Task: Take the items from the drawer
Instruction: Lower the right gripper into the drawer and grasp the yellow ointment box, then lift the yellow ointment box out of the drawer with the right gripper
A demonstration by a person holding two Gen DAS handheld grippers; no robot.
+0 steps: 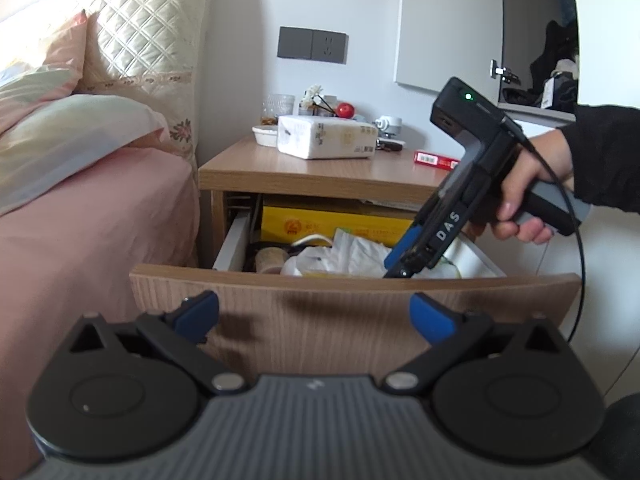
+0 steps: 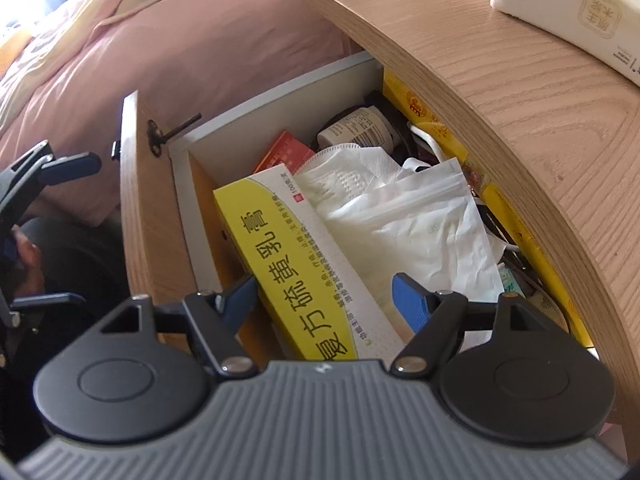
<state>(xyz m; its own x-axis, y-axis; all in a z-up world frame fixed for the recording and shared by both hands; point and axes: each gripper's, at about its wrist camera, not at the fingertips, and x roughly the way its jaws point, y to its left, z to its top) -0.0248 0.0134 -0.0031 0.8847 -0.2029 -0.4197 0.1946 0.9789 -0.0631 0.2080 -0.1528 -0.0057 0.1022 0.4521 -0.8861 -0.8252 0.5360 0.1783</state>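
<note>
Drawer [image 2: 192,184] of the bedside cabinet stands pulled out, packed with things, beside the pink bed [image 1: 80,220].

My right claw [image 2: 324,298] is spread wide and tipped down into it, its fingers either side of the yellow-and-white medicine box [image 2: 296,256] without touching; a crumpled white plastic bag [image 2: 408,216] lies just beside the box. My left claw [image 1: 316,314] hangs wide apart before the drawer front. A tissue pack [image 1: 328,136] sits on the counter [image 1: 320,170].
</note>
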